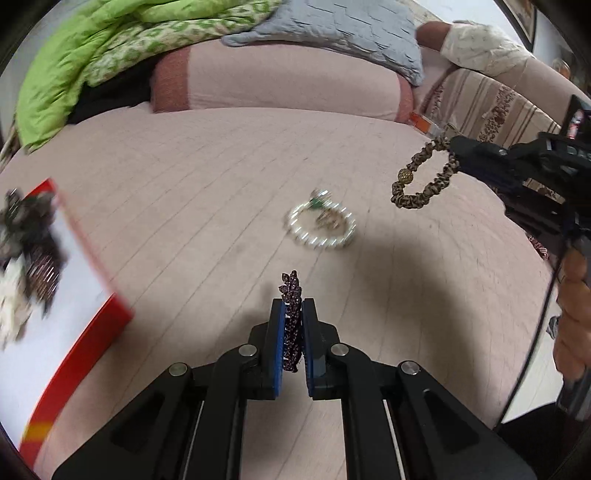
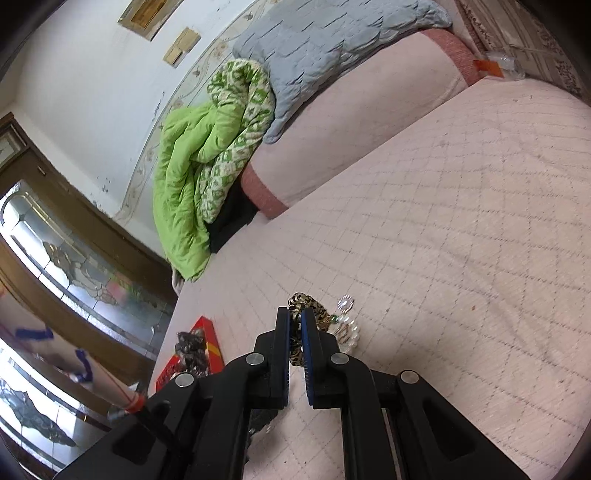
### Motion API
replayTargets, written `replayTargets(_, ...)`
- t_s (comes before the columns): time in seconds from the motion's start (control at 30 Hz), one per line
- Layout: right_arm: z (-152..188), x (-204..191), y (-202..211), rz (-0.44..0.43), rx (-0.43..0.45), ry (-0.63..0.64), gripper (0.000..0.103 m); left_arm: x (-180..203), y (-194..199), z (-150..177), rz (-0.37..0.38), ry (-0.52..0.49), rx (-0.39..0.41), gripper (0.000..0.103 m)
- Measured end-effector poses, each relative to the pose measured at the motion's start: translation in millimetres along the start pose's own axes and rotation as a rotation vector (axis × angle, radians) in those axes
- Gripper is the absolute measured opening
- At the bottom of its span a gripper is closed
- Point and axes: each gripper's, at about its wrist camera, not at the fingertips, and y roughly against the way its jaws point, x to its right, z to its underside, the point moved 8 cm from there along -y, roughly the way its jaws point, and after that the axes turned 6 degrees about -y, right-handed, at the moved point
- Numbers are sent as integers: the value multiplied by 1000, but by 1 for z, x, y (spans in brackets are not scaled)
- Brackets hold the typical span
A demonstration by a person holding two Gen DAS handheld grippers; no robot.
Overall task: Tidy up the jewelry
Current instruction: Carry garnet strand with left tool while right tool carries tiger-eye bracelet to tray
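While left gripper (image 1: 293, 314) pinches leaf clip (image 1: 291, 295), right gripper (image 2: 294, 325) pinches scrunchie (image 2: 306, 306).

Pale pink quilted bed cover (image 1: 229, 177) with jewellery and bedding laid on it

A white pearl bracelet (image 1: 320, 225) with a green-stoned trinket inside its ring is seen near the middle. A red-edged white box (image 1: 92, 332) lies at the left edge. A pink bolster (image 1: 273, 85), a grey quilted pillow (image 1: 332, 26) and a green folded quilt (image 1: 92, 48) are piled at the far end.
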Motion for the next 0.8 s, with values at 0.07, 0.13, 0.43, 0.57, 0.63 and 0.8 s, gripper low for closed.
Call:
replayTargets(0.07, 12, -3, -8, -10, -40, -4, 7, -9, 8, 9, -25, 12, -1, 9)
replayTargets(0.13, 26, -7, -16, -15, -80, 0, 7, -14, 15, 14, -41, 16, 7, 9)
replayTargets(0.43, 77, -34, -28, 1, -146, 91, 7, -29, 42, 25, -114, -8, 65, 9)
replayTargets(0.57, 98, -49, -26, -9, -152, 118, 7, -36, 53, 27, -137, -18, 90, 9)
replayTargets(0.63, 104, -58, -25, -14, -147, 138, 7, -41, 59, 29, -143, -12, 97, 9)
replayTargets(0.8, 121, -74, -25, -10, -137, 190, 7, -52, 74, 33, -163, -10, 122, 9)
